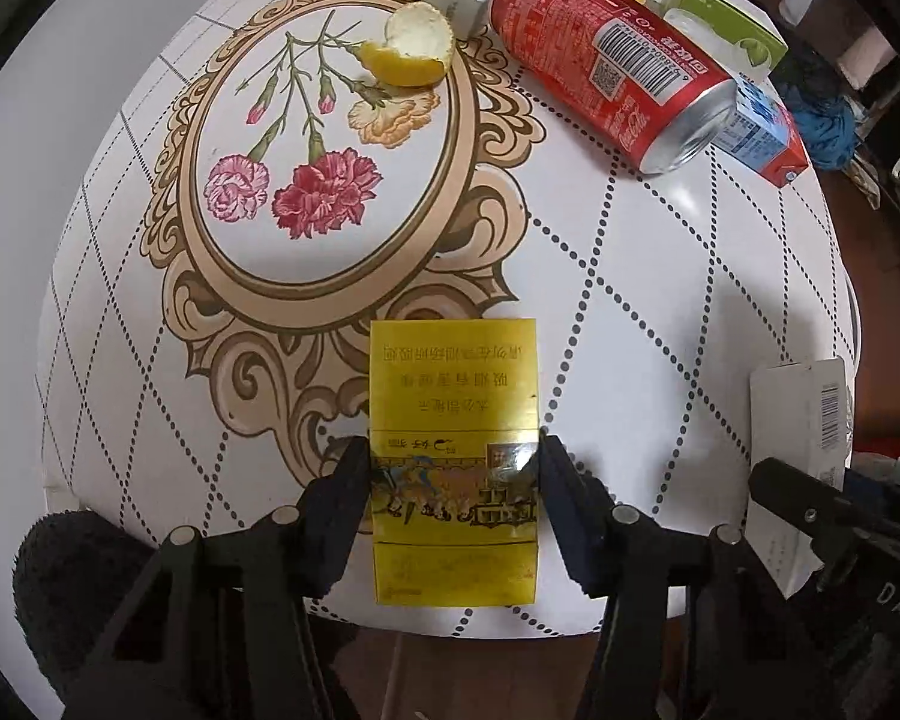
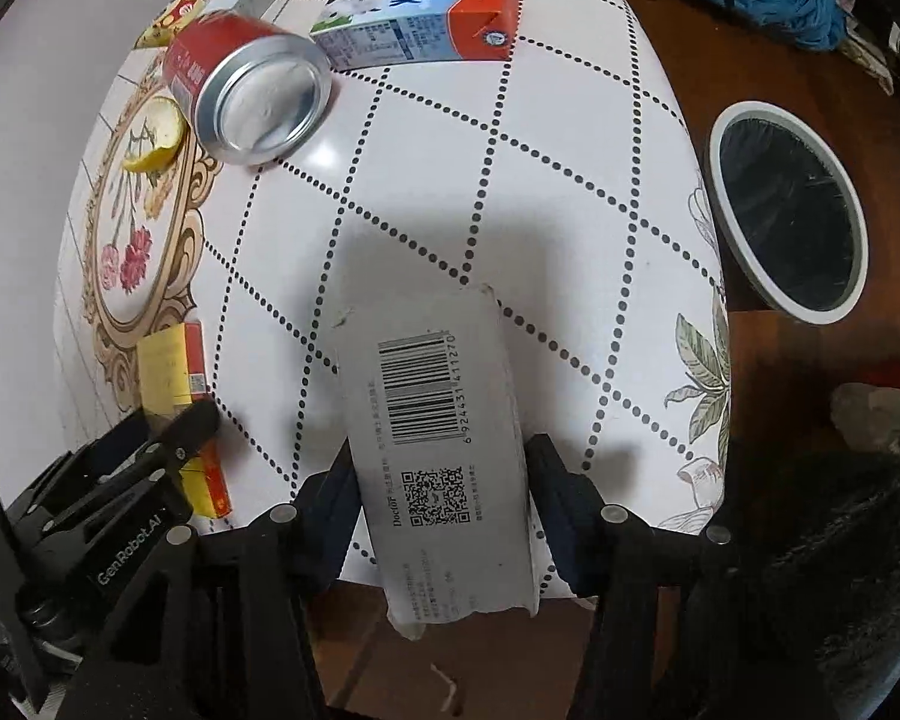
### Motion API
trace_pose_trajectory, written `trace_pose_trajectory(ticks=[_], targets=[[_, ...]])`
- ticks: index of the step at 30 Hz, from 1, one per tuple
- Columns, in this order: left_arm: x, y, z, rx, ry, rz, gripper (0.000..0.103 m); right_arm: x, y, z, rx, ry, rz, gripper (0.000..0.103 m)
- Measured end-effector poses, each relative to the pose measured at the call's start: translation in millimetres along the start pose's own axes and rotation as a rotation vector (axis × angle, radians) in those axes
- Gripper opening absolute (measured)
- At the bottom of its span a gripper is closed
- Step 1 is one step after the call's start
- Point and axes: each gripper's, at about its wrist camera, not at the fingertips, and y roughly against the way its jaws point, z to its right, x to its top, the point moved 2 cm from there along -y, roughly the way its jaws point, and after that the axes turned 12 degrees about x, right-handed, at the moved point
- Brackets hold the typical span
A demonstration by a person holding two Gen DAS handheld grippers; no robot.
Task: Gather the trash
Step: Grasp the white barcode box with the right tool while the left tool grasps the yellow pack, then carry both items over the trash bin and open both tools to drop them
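Left wrist: left tool [image 1: 455, 480] clamped the yellow pack [image 1: 455, 462] at the surface's [image 1: 660, 312] 6 o'clock edge. Right wrist: right tool [image 2: 444, 498] pinched the white carton [image 2: 438, 438]; bin [image 2: 789, 222] sat at 2 o'clock.

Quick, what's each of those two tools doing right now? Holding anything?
Left tool: closed on the yellow pack, above the table's near edge.
Right tool: closed on the white box with the barcode.
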Motion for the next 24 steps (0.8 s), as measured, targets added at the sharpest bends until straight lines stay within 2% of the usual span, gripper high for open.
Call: trace_pose_trajectory(ticks=[4,5,7,13,17,22,23,24], targets=[[-0.6,0.6,0.9,-0.001,0.003,0.004,0.052,-5.9,1.6,-7.0,-0.040,0.035,0.016,0.056],[15.7,-0.4,-5.3,-0.001,0.002,0.004,0.052,-4.1,3.0,-7.2,-0.050,0.045,0.023,0.054],[15.8,1.8,-15.6,0.001,-0.003,0.011,0.052,-8.6,2.9,-10.3,-0.069,0.061,0.041,0.052],[18.7,15.1,-16.7,0.038,0.005,0.053,0.052,-22.4,14.6,-12.4,-0.053,0.073,0.055,0.050],[13.8,45.4,-18.8,0.045,0.019,0.113,0.052,-25.4,36.7,-14.1,-0.007,0.081,0.097,0.050],[19.2,98.8,-10.1,0.026,0.017,0.212,0.052,-23.1,82.9,-9.5,0.061,0.078,0.192,0.050],[22.2,113.9,-8.7,0.020,0.009,0.242,0.052,-19.7,93.8,-6.3,0.072,0.075,0.212,0.050],[25.8,122.1,-6.2,0.046,0.020,0.296,0.052,-20.6,108.6,-2.3,0.084,0.070,0.241,0.050]])
